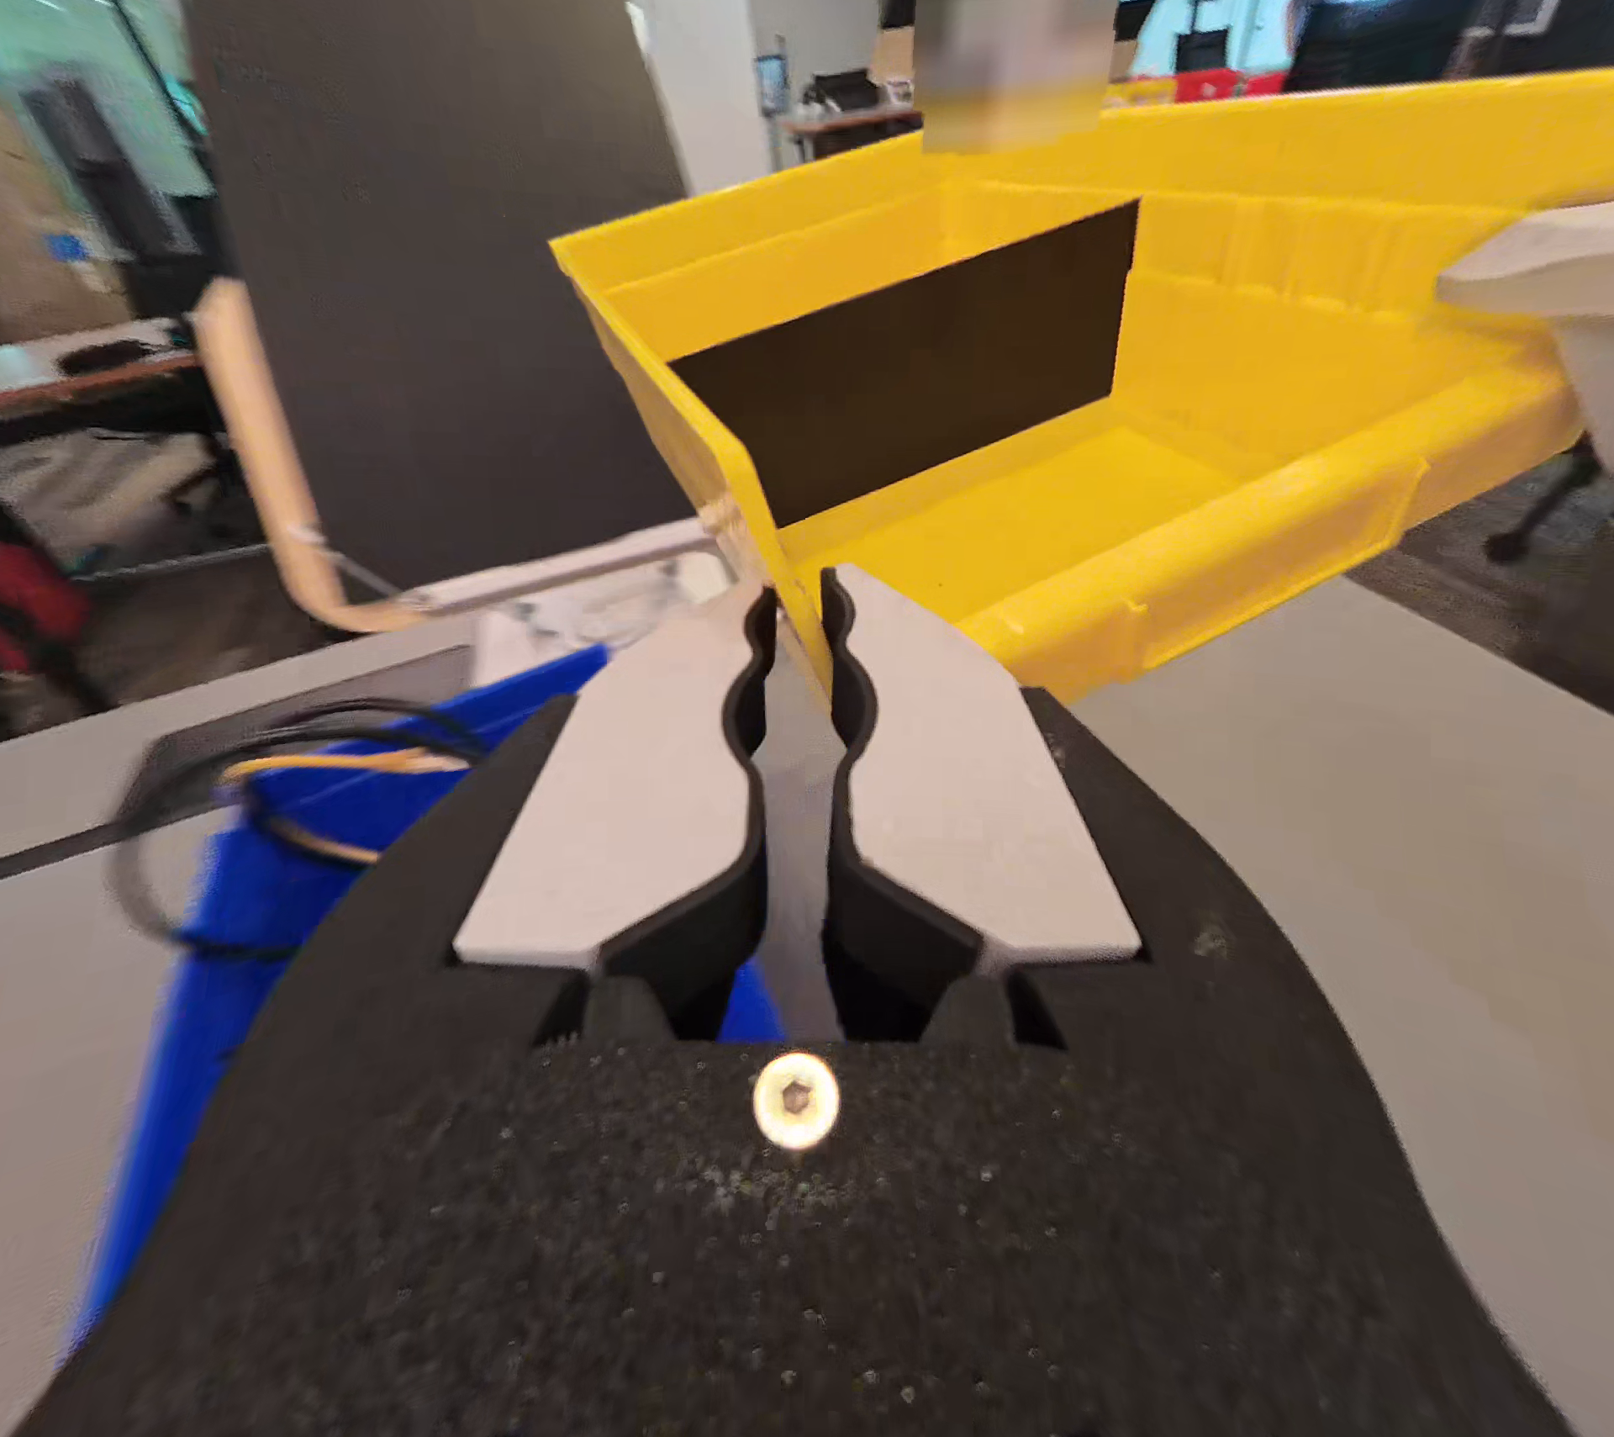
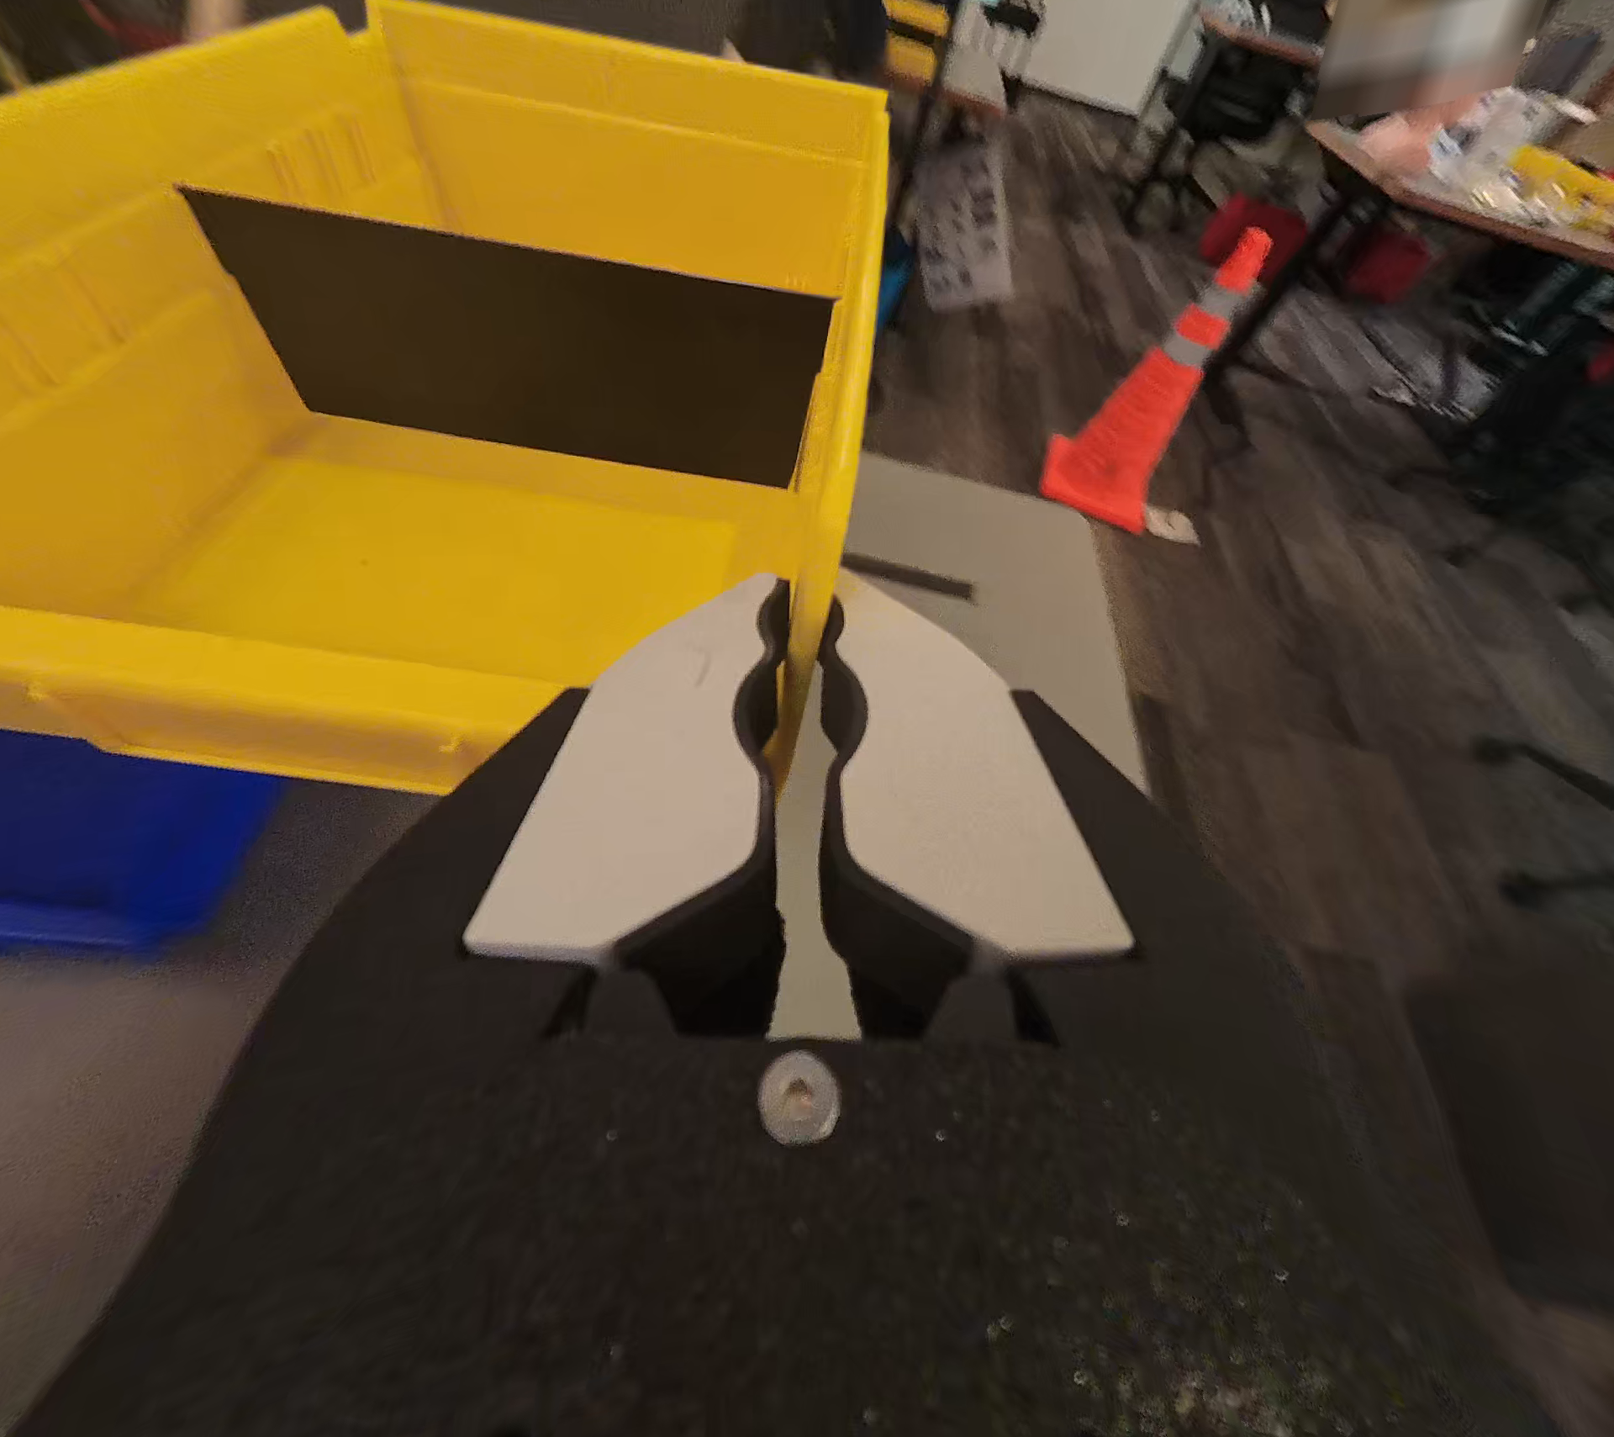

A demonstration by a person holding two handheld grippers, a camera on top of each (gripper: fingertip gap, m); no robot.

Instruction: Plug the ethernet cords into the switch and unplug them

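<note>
A yellow plastic bin [image 1: 1135,521] with a black divider [image 1: 908,382] is held between both grippers; its visible compartment is empty. My left gripper [image 1: 799,609] is shut on the bin's left wall near the front corner. My right gripper [image 2: 802,626] is shut on the bin's right wall [image 2: 821,521]. Black and yellow cords [image 1: 288,783] lie looped over a blue bin [image 1: 262,915] below and left of the left gripper. The blue bin also shows in the right wrist view [image 2: 113,845], under the yellow bin's front edge. No switch is in view.
A grey tabletop [image 1: 1310,827] lies under the bins, with its far edge just past the yellow bin. A dark panel [image 1: 419,242] and a curved tan bar [image 1: 262,452] stand behind on the left. An orange cone [image 2: 1162,382] stands on the floor to the right. My hands' fingertips stand some 20 cm from each other.
</note>
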